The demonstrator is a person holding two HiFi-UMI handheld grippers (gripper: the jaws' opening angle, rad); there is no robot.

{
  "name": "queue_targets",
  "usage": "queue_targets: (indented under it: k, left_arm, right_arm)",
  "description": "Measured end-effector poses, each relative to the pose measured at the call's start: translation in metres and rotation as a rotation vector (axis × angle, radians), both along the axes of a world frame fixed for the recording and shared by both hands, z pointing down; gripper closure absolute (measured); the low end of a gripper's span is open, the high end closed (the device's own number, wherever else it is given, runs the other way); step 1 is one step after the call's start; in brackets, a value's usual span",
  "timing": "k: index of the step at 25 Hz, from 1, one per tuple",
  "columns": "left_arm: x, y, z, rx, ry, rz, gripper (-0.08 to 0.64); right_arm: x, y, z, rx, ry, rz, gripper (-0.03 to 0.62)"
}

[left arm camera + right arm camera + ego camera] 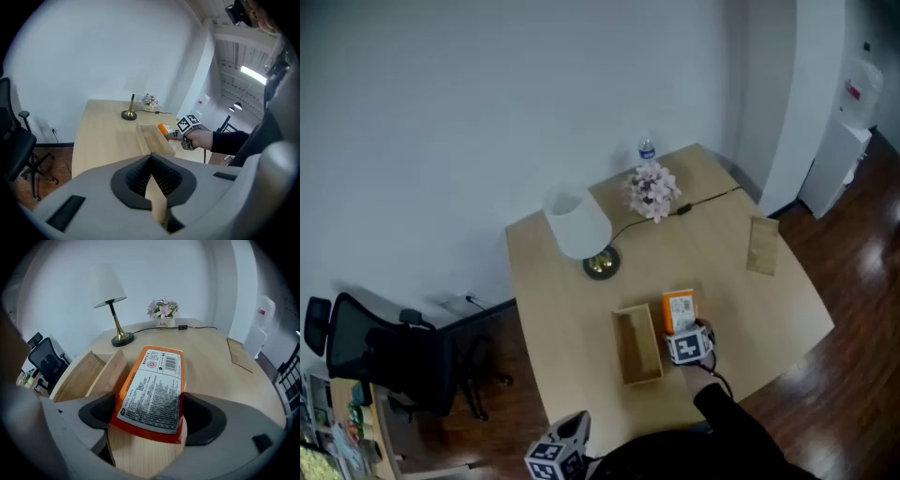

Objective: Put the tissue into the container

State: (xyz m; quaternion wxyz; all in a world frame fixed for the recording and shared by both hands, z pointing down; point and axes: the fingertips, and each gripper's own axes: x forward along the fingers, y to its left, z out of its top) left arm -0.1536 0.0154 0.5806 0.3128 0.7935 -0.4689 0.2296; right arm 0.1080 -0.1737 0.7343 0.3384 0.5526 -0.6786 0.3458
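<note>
An orange tissue pack (154, 390) with a white printed label lies on the table, just right of the open wooden container (621, 343). My right gripper (147, 404) stands open around the pack, its pads close along both long sides. The pack's edges look straight and undented. In the head view the pack (678, 309) sits just ahead of the right gripper (682, 330). The container (77, 380) is empty. My left gripper (558, 457) hangs off the table's near edge, shut with nothing in it. From the left gripper view (151, 157), the container (152, 138) and the pack (165, 128) are seen ahead.
A white-shaded lamp (578, 225) on a brass base stands behind the container. A pot of pink flowers (652, 192) and a water bottle (647, 150) stand at the far edge, with a black cable running past. A flat wooden board (762, 246) lies at right. An office chair (384, 352) stands left of the table.
</note>
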Motion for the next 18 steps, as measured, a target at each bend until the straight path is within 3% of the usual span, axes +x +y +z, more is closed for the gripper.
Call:
queue_targets:
  k: [4, 9, 13, 18]
  left_arm:
    - [0.010, -0.005, 0.010, -0.011, 0.016, -0.008, 0.571]
    - [0.017, -0.012, 0.007, 0.010, 0.011, 0.014, 0.571]
    - [0.020, -0.017, 0.011, 0.017, 0.020, 0.026, 0.571]
    - [0.032, -0.030, 0.019, 0.023, 0.023, 0.065, 0.571]
  right_arm:
    - [0.005, -0.012, -0.002, 0.064, 0.049, -0.049, 0.147]
    - [0.020, -0.009, -0.017, 0.047, -0.083, -0.012, 0.205]
    - [0.031, 0.003, -0.062, 0.097, -0.134, -0.004, 0.210]
    - [-0.005, 0.031, -0.113, 0.136, -0.202, -0.054, 0.210]
